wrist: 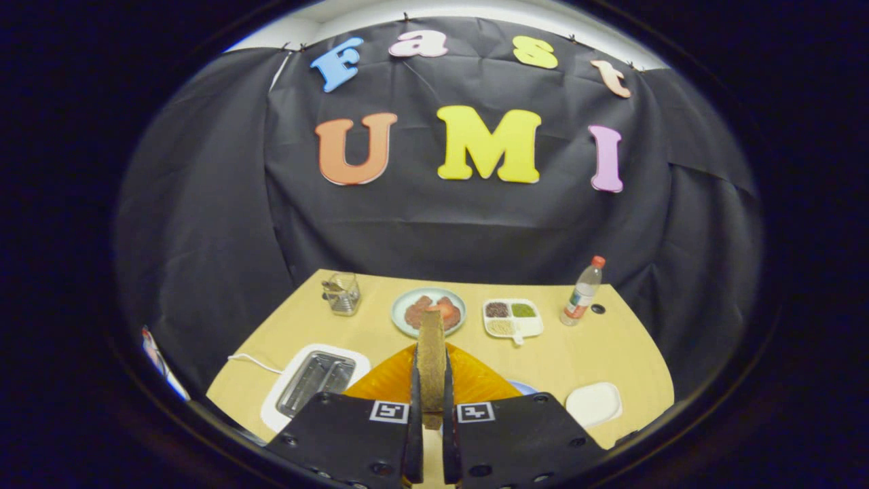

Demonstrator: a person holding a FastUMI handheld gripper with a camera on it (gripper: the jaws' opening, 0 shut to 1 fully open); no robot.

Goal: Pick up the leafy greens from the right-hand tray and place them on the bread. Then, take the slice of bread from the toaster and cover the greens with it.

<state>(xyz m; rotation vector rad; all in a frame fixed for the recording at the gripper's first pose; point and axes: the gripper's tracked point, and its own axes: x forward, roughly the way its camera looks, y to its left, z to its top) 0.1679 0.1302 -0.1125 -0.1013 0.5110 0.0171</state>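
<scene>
Gripper view: jaws [432, 401] pinch the bread slice [432, 356] upright on edge, raised above the orange board [475, 380], right of the toaster [313, 382]. Best to tip it flat and lower squarely before letting go; greens are hidden behind it.

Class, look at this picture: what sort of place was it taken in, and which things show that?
Probably a staged kitchen booth, not a real kitchen: a wooden table against black cloth carries a toaster, a plate of food and a water bottle. The gripper is shut on a bread slice.
</scene>
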